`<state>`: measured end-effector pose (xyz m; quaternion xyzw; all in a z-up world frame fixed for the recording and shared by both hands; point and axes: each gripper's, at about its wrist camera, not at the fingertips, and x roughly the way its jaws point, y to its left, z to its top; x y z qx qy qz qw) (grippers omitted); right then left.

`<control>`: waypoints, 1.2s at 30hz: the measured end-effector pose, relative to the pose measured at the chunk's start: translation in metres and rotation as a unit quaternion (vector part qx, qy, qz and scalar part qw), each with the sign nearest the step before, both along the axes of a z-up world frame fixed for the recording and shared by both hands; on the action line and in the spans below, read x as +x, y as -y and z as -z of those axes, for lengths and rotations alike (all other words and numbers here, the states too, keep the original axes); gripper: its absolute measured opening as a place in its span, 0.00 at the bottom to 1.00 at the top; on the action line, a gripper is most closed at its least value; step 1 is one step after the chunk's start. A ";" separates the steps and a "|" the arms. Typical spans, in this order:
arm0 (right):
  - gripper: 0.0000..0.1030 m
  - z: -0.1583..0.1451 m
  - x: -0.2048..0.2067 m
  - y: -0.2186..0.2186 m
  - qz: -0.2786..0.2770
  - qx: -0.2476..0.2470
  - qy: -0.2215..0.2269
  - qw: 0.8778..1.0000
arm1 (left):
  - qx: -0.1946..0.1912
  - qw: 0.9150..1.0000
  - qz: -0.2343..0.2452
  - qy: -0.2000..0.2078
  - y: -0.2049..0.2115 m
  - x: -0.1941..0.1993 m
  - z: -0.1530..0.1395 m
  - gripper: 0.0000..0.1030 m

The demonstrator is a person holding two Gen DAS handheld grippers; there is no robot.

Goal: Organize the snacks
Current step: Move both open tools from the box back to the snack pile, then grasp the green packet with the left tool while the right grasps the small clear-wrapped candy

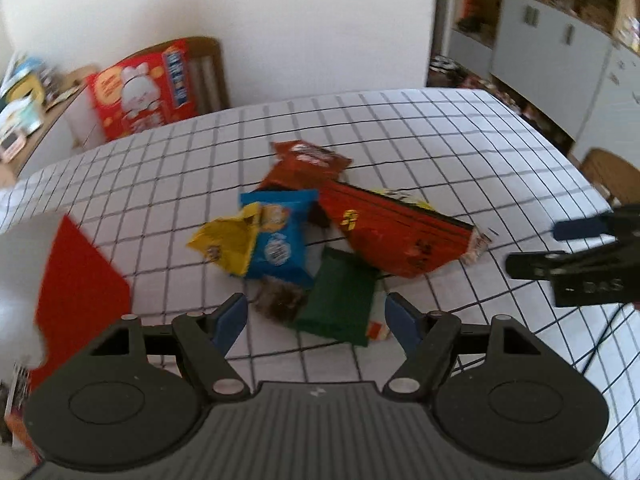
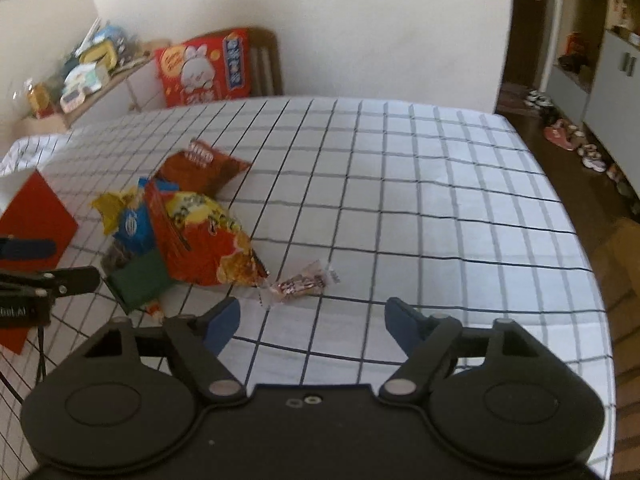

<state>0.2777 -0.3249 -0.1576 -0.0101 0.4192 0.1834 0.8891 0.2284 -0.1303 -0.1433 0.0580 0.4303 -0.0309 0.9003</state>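
A pile of snack packets lies on the checked tablecloth point(image 1: 440, 140): a big orange-red bag point(image 1: 396, 232), a blue packet point(image 1: 280, 236), a yellow packet point(image 1: 224, 240), a dark green packet point(image 1: 340, 300), a brown-red packet point(image 1: 308, 164). My left gripper point(image 1: 316, 322) is open just in front of the green packet. My right gripper point(image 2: 312, 322) is open, near a small clear-wrapped candy point(image 2: 300, 284) beside the orange-red bag point(image 2: 200, 236). A red and white box point(image 1: 76, 292) stands at the left; it also shows in the right wrist view point(image 2: 36, 216).
A red bunny-print carton point(image 2: 204, 68) sits on a wooden chair behind the table. A cluttered side counter point(image 2: 80, 76) is at the back left. Cabinets point(image 1: 560, 48) and shoes on the floor point(image 2: 568, 136) are at the right. The tablecloth point(image 2: 440, 200) shows bare checks on the right half.
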 end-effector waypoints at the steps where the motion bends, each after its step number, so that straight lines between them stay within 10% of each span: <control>1: 0.74 0.002 0.003 -0.002 -0.005 -0.003 -0.001 1.000 | 0.004 1.000 0.008 -0.001 0.003 0.004 0.002 0.73; 15: 0.58 0.018 0.046 0.001 0.067 0.057 -0.074 0.993 | 0.030 0.998 0.054 -0.032 0.015 0.043 0.031 0.73; 26: 0.32 0.029 0.036 -0.029 0.064 0.006 -0.052 0.997 | 0.068 0.994 0.082 -0.018 0.033 0.030 0.037 0.73; 36: 0.24 0.030 0.019 -0.019 0.008 0.004 -0.035 0.999 | 0.068 0.995 0.064 -0.022 0.026 0.034 0.042 0.47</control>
